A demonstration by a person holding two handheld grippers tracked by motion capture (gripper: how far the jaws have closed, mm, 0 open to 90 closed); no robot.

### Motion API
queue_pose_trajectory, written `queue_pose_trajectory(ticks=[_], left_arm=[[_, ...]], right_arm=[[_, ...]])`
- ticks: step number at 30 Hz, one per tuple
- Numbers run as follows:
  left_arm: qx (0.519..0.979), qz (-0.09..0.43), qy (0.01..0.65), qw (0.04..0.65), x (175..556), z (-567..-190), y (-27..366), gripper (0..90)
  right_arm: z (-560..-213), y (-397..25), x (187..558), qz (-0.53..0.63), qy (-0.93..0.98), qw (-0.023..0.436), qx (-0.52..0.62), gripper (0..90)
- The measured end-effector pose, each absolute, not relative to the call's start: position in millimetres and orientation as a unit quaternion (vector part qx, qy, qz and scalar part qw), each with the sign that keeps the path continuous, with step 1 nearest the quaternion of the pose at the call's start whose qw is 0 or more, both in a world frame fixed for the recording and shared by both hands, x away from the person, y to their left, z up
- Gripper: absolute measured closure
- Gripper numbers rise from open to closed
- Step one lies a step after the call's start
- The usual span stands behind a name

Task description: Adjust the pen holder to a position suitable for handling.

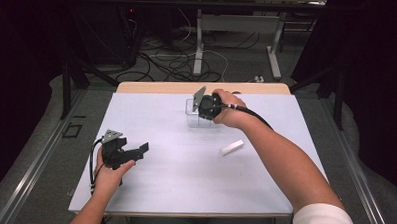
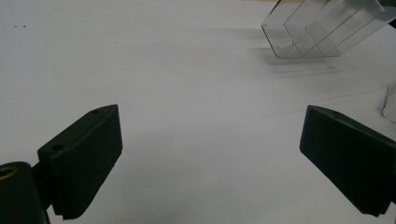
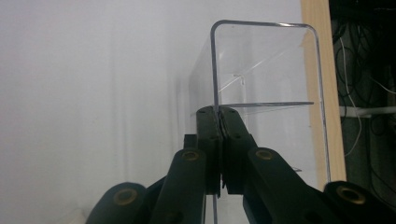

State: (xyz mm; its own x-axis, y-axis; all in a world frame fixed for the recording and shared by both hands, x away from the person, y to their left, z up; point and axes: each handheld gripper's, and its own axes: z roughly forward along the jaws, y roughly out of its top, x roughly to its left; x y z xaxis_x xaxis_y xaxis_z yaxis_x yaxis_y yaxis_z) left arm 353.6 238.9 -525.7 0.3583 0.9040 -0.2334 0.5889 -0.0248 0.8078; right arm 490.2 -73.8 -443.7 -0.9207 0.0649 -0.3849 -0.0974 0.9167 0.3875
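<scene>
A clear acrylic box (image 1: 192,121) stands on the far middle of the white table (image 1: 184,186). My right gripper (image 1: 200,110) is over it. In the right gripper view that gripper (image 3: 217,113) is shut on the thin edge of one wall of the clear box (image 3: 261,70), with its jaws pressed together on either side of the wall. My left gripper (image 1: 142,150) rests low at the front left, held by a hand. Its jaws stand wide apart over bare table in the left gripper view (image 2: 210,135), with the clear box (image 2: 322,32) far off at the upper right.
A small white block (image 1: 232,147) lies on the table right of centre, and its edge shows as a white block (image 2: 390,105) at the right border. The table's wooden far edge (image 1: 202,87) lies behind the box. Cables and desk legs are on the floor beyond.
</scene>
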Motion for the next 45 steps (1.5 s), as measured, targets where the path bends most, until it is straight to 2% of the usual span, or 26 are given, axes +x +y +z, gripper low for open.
queue_pose_trajectory(ticks=[13,24,27,36,45], left_arm=[[0.698,0.177,0.538,0.439,354.3,-527.3,236.6,5.8],[0.699,0.178,0.536,0.438,354.4,-527.9,236.3,5.8],[0.699,0.179,0.536,0.438,354.6,-528.1,236.2,5.8],[0.704,0.177,0.534,0.433,354.6,-527.9,236.1,5.8],[0.705,0.177,0.534,0.431,354.6,-527.8,236.4,5.8]], right_arm=[[-454.0,-80.6,474.6,0.200,0.963,0.181,-0.007,87.8],[-457.8,-84.1,482.9,0.221,0.959,0.175,0.011,86.7],[-459.5,-84.9,486.3,0.222,0.956,0.194,-0.004,84.8],[-461.4,-85.5,485.4,0.221,0.953,0.208,-0.017,82.2],[-460.9,-88.6,481.3,0.224,0.950,0.219,-0.020,74.3]])
